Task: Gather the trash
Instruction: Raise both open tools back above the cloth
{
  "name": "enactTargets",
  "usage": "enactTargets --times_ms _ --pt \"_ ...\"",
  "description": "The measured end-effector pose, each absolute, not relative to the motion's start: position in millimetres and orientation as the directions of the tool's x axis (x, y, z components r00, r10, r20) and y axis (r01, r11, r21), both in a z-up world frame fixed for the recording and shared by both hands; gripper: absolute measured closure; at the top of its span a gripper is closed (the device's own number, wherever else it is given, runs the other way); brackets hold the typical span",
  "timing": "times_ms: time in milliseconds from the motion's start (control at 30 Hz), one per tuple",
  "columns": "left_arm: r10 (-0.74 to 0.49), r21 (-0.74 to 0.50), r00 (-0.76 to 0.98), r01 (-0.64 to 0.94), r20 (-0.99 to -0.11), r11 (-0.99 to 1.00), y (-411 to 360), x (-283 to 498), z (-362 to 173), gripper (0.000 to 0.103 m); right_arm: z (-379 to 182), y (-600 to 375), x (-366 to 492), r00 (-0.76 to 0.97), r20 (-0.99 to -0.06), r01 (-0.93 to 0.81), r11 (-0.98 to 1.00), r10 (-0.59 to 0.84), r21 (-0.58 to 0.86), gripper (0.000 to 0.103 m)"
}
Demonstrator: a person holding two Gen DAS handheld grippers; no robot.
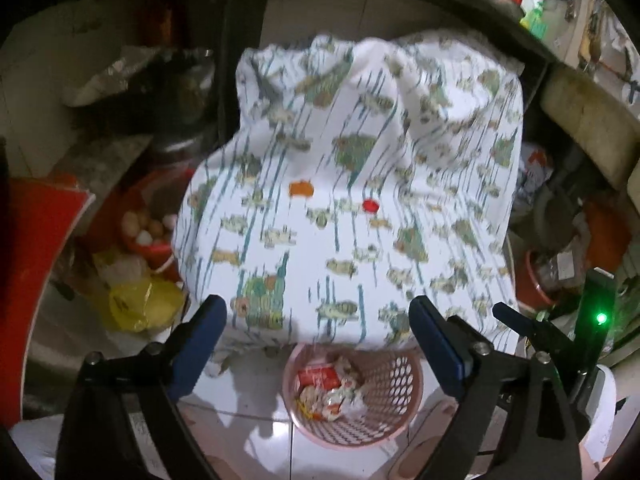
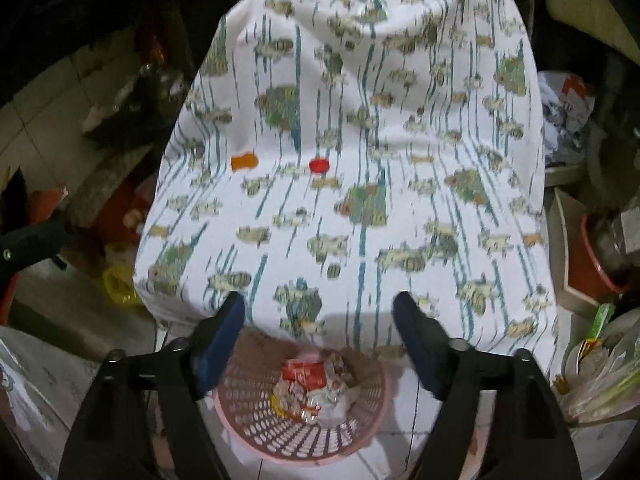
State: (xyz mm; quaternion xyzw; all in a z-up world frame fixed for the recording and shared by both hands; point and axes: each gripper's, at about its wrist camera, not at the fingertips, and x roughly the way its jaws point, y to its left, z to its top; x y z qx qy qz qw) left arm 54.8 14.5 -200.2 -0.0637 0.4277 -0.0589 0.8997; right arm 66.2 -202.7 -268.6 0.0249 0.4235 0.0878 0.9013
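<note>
Two bits of trash left on the cloth (image 1: 352, 216) – an orange scrap (image 1: 301, 188) and a red cap (image 1: 371, 205), near each other around the middle of the table, well up from the front edge. Same pair in the right view: scrap (image 2: 243, 161) to the left, cap (image 2: 319, 165) just right of it.

Pink basket (image 1: 352, 392) on the floor, tucked right under the front edge of the cloth, already holding crumpled wrappers (image 1: 334, 386) (a red-and-white pack on top, rest too scrunched to name). Shows in the right view too: basket (image 2: 300, 412), same pile inside.

Looks like the gap between a drop and the next pick. Nothing in either gripper. Left gripper (image 1: 318, 344): blue pads wide apart, only cloth edge and basket between them. Right gripper (image 2: 320, 340): same story, spread wide, empty.

Next up, probably: reach forward over the table, one gripper per piece – scrap sits on the left side, cap more central, so left for the scrap and right for the cap seems natural. Both are small and flat-ish on soft fabric, so low approach, pads straddling the piece, close without bunching the cloth up.

Pose: both tilted downward, side by side over the basket and table's front edge, pointing roughly at the same stretch of cloth. Frames a bit blurry.
</note>
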Motion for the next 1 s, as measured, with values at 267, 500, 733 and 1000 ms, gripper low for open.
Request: enactTargets --times_ms 267,500,733,1000 --pt "-0.107 -0.086 0.741 0.067 -0.663 0.994 16 69 -146 0.000 -237 -207 76 0.694 -0.700 -0.143 0.985 0.169 0.096 0.017" --pt "-0.020 0.003 0.814 0.027 -0.581 1.000 30 117 -104 0.000 -200 -215 107 0.759 -0.647 -0.096 0.995 0.073 0.001 0.013" --pt "-0.020 -0.033 0.817 0.001 -0.576 0.999 44 160 -111 0.000 -164 -225 144 0.796 -0.599 -0.104 0.995 0.087 0.005 0.000" --pt "0.019 -0.004 0.676 -0.032 -0.736 0.999 56 212 -172 0.000 -183 -235 193 0.798 -0.602 -0.061 0.998 0.040 -0.014 0.000"
